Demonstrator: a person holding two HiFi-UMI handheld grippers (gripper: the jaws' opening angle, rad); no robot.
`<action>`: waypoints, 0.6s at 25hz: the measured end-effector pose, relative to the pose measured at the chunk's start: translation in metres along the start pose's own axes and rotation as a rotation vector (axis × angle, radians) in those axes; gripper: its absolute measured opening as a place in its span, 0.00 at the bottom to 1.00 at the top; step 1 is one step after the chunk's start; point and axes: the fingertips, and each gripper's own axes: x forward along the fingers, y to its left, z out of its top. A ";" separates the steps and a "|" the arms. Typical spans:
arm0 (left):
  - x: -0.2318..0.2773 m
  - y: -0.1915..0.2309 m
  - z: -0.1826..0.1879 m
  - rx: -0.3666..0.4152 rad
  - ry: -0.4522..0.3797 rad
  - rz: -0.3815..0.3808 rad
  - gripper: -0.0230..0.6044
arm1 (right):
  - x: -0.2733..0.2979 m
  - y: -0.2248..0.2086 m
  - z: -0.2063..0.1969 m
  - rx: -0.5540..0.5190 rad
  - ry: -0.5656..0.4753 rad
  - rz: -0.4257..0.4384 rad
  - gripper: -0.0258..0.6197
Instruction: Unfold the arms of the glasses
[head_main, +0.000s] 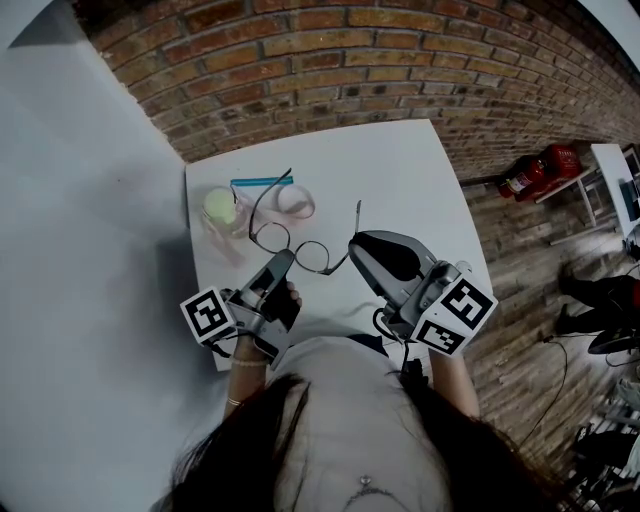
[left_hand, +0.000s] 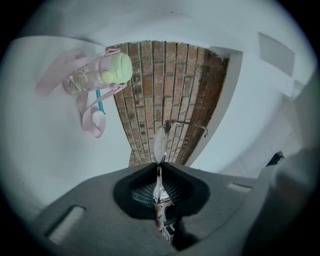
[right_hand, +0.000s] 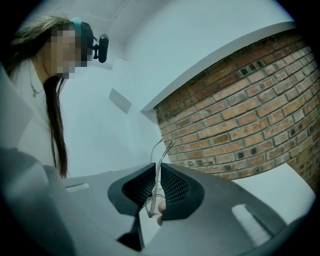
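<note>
**Head view: glasses pinched at both ends above the table**

Head view gives us the glasses (head_main: 311, 257) held up over the white table (head_main: 400, 170), their front running left to right between the two tools. The left gripper (head_main: 283, 262) is clamped on the lens nearest it; its own view shows the jaws pressed together on that lens, seen edge-on. The right gripper (head_main: 356, 250) is clenched too, on thin wire at the other end of the frame, by the hinge. We cannot tell whether that wire is arm or rim. Both arms point away from us, towards the bottle (head_main: 220, 207). The left-side arm (head_main: 270, 195) looks swung well out. We judge the right-side arm (head_main: 356, 225) to be the one in hand: it rises straight from the right gripper's jaws, so any further swing pivots just beside them.
</note>
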 end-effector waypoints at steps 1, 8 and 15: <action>0.000 0.000 0.000 -0.001 -0.001 0.000 0.08 | 0.000 0.000 0.000 0.000 0.001 -0.001 0.10; 0.001 0.001 0.002 -0.002 -0.002 -0.001 0.08 | 0.001 0.000 -0.001 -0.001 -0.002 0.002 0.10; 0.000 0.003 0.000 0.011 0.004 0.006 0.08 | 0.002 0.002 -0.001 -0.011 -0.006 0.008 0.13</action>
